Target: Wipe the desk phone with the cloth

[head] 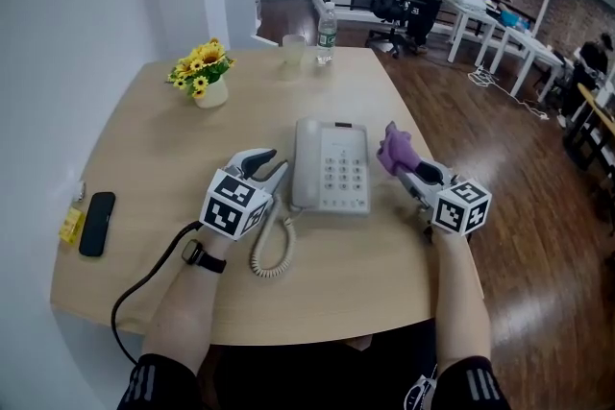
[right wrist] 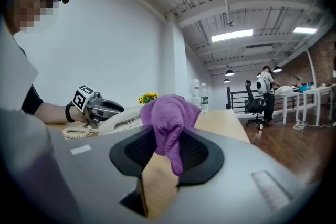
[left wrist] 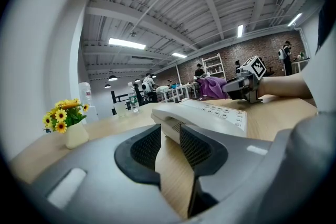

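A pale desk phone (head: 332, 170) lies in the middle of the wooden table, handset on its left side. My left gripper (head: 270, 166) rests on the table just left of the handset, pointing at it; its jaws stand open with only bare wood between them (left wrist: 169, 140). My right gripper (head: 405, 170) hovers beside the phone's right edge, shut on a purple cloth (head: 394, 149) that bunches up above the fingertips. In the right gripper view the cloth (right wrist: 168, 118) hangs between the jaws, with the phone (right wrist: 123, 120) and the left gripper (right wrist: 97, 107) beyond it.
The coiled handset cord (head: 274, 250) loops toward the table's front edge. A vase of yellow flowers (head: 204, 77) stands far left; a glass (head: 293, 48) and a water bottle (head: 327, 32) at the far edge. A black device (head: 96, 223) and a yellow item (head: 71, 224) lie near the left edge.
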Available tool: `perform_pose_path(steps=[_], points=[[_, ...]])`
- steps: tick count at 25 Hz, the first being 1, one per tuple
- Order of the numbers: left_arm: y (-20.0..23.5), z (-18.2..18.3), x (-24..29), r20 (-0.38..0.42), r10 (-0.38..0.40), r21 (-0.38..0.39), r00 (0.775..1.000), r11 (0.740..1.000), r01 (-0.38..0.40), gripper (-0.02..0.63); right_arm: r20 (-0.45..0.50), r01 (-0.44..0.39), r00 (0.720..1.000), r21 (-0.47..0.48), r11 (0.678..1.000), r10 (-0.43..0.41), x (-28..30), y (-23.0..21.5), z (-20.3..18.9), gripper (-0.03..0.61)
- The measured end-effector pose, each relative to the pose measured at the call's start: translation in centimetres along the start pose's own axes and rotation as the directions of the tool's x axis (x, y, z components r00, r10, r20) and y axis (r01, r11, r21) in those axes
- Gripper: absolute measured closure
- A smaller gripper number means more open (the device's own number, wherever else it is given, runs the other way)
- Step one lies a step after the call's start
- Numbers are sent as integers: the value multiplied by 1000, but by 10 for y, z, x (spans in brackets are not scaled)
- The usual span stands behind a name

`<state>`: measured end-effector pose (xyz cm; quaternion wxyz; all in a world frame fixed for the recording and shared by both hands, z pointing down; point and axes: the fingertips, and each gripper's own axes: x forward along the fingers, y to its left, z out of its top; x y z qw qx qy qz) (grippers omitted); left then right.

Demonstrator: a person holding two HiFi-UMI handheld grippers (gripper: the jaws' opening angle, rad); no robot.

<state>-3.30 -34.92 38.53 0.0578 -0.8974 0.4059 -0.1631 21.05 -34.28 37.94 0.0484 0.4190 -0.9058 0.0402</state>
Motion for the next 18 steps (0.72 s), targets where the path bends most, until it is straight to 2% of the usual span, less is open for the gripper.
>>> perform_pose_path(steps=[4,18], points=[[0,0,0,-2,0,4,1000,1000,0,508,-2,4,1000,-23,1000,-4,0,2,3,449],[-1,1,1,-1,-4,6,1000,1000,4,509,-16,0,1000,-15,1000,-1,0,1,-2,449]])
